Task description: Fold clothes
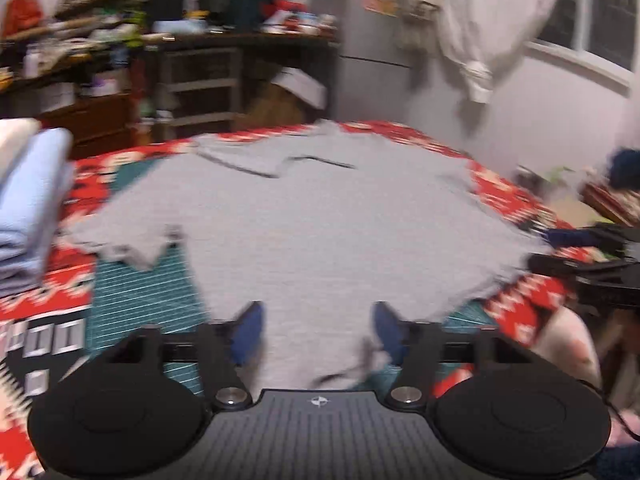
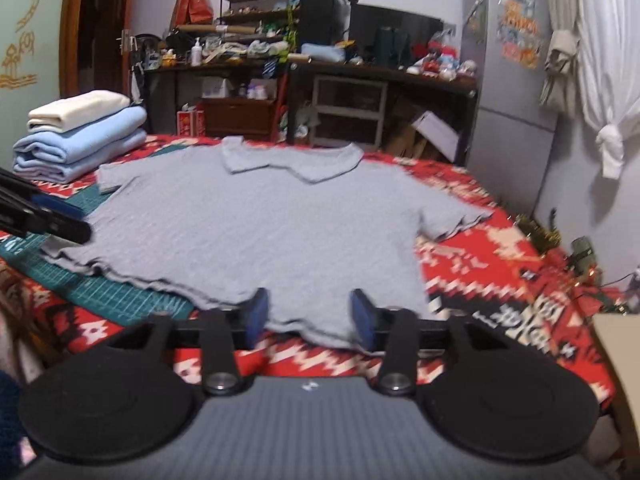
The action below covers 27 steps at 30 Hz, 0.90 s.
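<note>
The grey polo shirt (image 2: pixel 256 232) lies spread flat on the red patterned cover (image 2: pixel 500 280), collar at the far side. Both the left hand-held gripper (image 1: pixel 316 334) and right hand-held gripper (image 2: pixel 306 314) stand open at its near hem, gripping nothing. Folded clothes (image 2: pixel 80 140) sit stacked far left.

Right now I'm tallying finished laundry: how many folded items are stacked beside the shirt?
3: a cream one on top, two light blue ones beneath it, left of the shirt. More may be hidden behind.

Cluttered dark desk (image 2: pixel 384 72) and shelves (image 2: pixel 256 4) — grey fridge (image 2: pixel 508 80), white curtain (image 2: pixel 604 40).
</note>
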Motion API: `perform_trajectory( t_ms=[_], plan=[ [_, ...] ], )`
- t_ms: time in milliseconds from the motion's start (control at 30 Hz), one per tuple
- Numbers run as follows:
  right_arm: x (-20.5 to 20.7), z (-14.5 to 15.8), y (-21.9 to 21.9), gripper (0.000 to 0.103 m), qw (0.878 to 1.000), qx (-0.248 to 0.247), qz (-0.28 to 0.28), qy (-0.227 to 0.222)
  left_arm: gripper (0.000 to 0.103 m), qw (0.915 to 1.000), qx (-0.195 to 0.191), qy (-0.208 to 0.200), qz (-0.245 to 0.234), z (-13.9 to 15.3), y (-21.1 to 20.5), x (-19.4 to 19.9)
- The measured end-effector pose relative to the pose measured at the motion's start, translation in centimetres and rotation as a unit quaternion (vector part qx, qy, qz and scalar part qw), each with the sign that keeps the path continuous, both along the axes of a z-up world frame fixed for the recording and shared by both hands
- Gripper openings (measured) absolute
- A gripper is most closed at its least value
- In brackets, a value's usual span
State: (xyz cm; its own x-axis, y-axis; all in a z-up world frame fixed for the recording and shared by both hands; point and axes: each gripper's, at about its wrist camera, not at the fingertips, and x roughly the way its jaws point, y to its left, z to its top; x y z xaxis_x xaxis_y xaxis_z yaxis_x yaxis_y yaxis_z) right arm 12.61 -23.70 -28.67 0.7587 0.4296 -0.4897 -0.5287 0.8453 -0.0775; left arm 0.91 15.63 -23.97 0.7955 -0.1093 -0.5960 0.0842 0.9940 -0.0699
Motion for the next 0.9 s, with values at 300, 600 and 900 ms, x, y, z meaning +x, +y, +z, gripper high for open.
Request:
perform_trajectory(
  t_ms=[300, 600, 900],
  plan=[
    [2.6, -0.9, -1.0, 0.102, 0.999, -0.003, -0.038, -0.008, 0.085, 0.9984, 0.032, 0.023, 0.04, -1.4, 0.6, 0.4],
    [4.5, -3.7, -1.2, 0.103, 0.997, 0.029, -0.06, 0.028, 0.097, 0.9951, 0.059, -0.006, 0.08, -3.1, 0.4, 0.0],
    [4.0, -4.1, -0.8, 0.103, 0.995, 0.035, -0.087, 0.02, 0.103, 0.9938, 0.039, -0.045, 0.094, -4.1, 0.7, -1.0]
  ],
)
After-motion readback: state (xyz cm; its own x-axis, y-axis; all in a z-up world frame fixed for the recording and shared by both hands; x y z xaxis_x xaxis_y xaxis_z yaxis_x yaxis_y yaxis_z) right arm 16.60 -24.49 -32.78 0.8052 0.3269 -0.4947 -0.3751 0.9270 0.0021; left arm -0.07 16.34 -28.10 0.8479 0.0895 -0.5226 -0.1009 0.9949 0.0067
